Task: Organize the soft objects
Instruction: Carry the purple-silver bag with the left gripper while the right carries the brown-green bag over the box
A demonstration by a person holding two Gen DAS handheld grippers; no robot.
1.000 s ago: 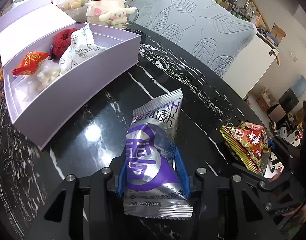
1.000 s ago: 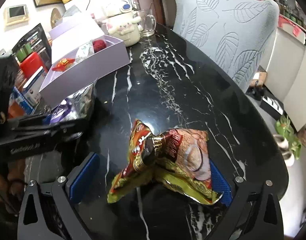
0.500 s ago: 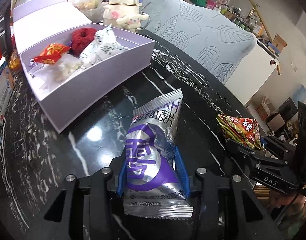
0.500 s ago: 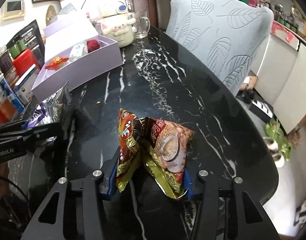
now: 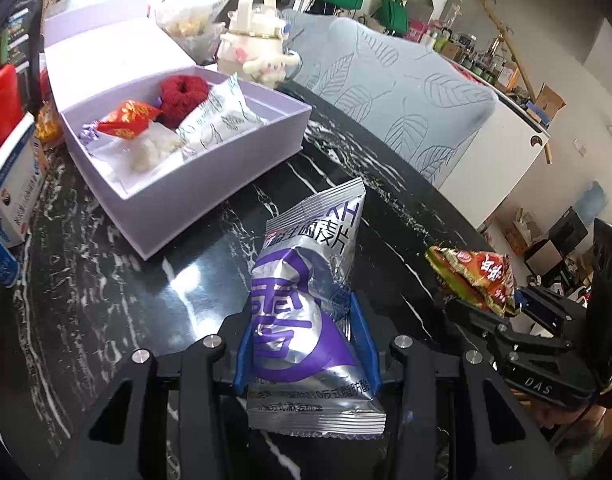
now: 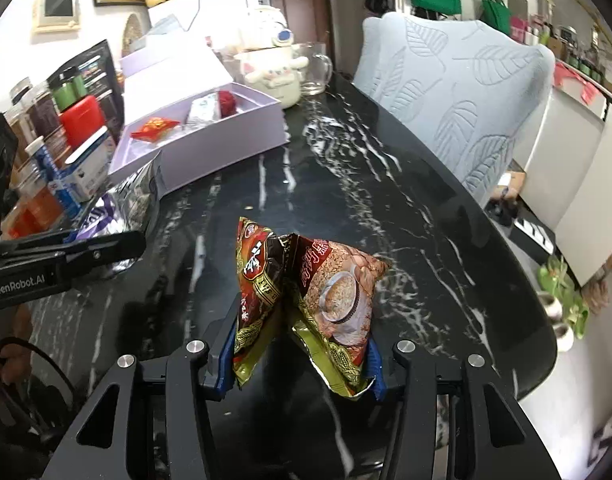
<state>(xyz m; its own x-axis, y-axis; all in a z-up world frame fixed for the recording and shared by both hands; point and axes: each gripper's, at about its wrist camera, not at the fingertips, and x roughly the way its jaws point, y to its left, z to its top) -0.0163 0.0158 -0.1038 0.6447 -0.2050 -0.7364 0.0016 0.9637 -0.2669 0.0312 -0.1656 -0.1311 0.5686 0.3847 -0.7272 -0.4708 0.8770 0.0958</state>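
Lilac cardboard was where everything was headed: the open gift box (image 5: 194,184) stood on the black marble table (image 5: 106,288), and we already had a few soft things inside it. We counted a red fuzzy scrunchie (image 5: 184,94), a red foil sweet (image 5: 128,120), a white leaf-printed pouch (image 5: 222,120) and something pale and lumpy (image 5: 146,154) that we could not name. So part of the sorting looked done.

Two packets were not yet in. Our left gripper (image 5: 306,344) had its blue pads pressed tight on the silver and purple snack bag (image 5: 302,312), pinched at the waist and clear of the tabletop, with the box just ahead and to the left. Our right gripper (image 6: 302,356) was clamped on the brown and gold cereal sachet (image 6: 306,292), which had buckled into a tent shape between the jaws; it too seemed lifted off the marble, farther from the box than the other.

We saw no other loose soft packets on the bare stretch of table between us and the box. By our reckoning, what remained was carrying both packets across and dropping them in, the silver one likely first. Space in the box's near corner looked free enough.
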